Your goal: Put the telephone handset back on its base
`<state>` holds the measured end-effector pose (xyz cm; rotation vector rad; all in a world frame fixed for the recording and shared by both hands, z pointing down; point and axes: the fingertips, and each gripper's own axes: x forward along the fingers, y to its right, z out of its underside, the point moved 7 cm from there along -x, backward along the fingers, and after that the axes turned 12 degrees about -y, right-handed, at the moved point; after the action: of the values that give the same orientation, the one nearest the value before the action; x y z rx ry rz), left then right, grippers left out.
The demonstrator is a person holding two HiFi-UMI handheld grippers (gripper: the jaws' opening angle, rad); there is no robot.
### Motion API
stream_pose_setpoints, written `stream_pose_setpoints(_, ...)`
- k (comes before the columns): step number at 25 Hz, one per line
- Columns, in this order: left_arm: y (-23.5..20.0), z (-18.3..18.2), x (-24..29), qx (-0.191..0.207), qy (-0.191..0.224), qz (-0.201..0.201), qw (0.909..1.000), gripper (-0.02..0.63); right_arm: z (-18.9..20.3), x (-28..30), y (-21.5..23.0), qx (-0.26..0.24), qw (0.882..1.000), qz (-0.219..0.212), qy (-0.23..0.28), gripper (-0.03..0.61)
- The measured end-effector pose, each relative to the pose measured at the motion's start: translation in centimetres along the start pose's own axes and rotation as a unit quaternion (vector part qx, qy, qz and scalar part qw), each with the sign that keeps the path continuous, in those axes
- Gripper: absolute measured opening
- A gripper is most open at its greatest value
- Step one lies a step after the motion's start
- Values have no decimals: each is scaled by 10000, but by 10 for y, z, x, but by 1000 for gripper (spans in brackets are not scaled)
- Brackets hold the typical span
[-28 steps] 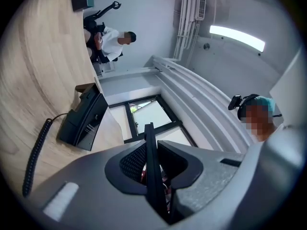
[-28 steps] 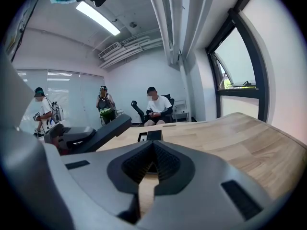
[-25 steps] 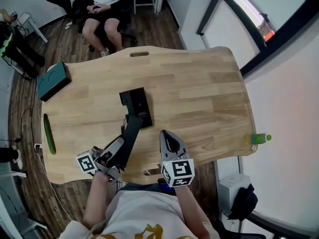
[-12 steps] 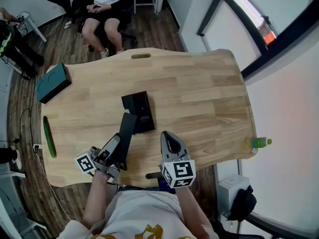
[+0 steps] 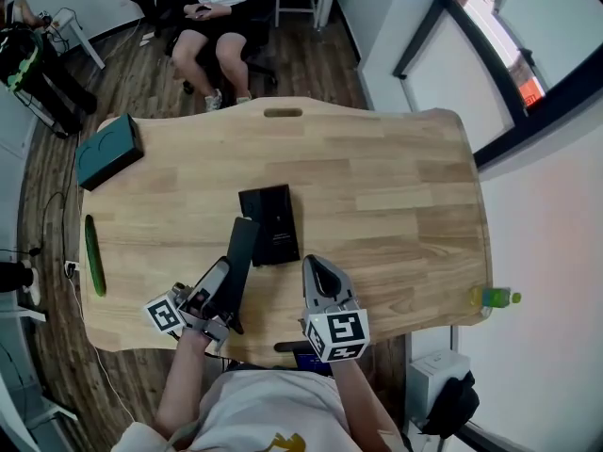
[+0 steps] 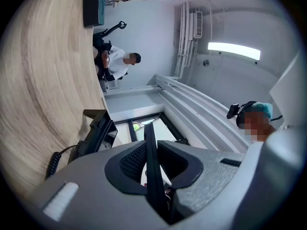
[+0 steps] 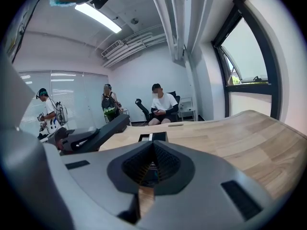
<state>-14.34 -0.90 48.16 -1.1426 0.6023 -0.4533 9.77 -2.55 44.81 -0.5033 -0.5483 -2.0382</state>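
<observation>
The telephone handset (image 5: pixel 243 243) sits left of centre in the head view, slanting up from the near table edge, with its far end just beside the lower left side of the base (image 5: pixel 271 217). A second ago that far end lay across the base's near corner. It has since slid off to the left, and the handset now runs nearly parallel with the base instead of crossing it. Some of that shift may come from the head camera itself, which has moved. The left tongs (image 5: pixel 224 271) pinch the handset near its lower half; in the left gripper view it shows as a thin black edge clamped between the pads, and this grip has not changed over the last second. The same view shows the coiled cord (image 6: pixel 54 163) trailing on the wood towards the base. For the task this looks like lining up rather than seating: the handset is not yet in its cradle and would have to move right and come down onto the base. The right tongs (image 5: pixel 315 262), lower centre, are pressed together on nothing and stay parked over the table (image 5: pixel 396 186). Further out are a teal box (image 5: pixel 108 152) at upper left and a green bottle (image 5: pixel 495 298) at the right edge.
</observation>
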Motion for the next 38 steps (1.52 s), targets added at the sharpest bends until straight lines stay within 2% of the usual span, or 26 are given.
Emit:
stream_pose_setpoints(8,-19,0,7,-137,437,6,9989,74,4,10,13,40,9999,-89,-127,3)
stream_pose_setpoints(14,-36,-2,15,95,597,-258,9978,74,7,22,23,44,9996,-132,-261,3)
stream_pose_setpoints(18,-46,-2,17,3,695,-353,9970,74,6,27,28,50,9994,-136,-321,3)
stream_pose_setpoints(24,-61,-6,16,-52,1162,-405,9924,74,11,33,32,19,9989,-126,-460,3)
stream_pose_setpoints(38,-88,-7,23,-232,1348,-676,9883,74,15,50,39,-10,9975,-163,-687,3)
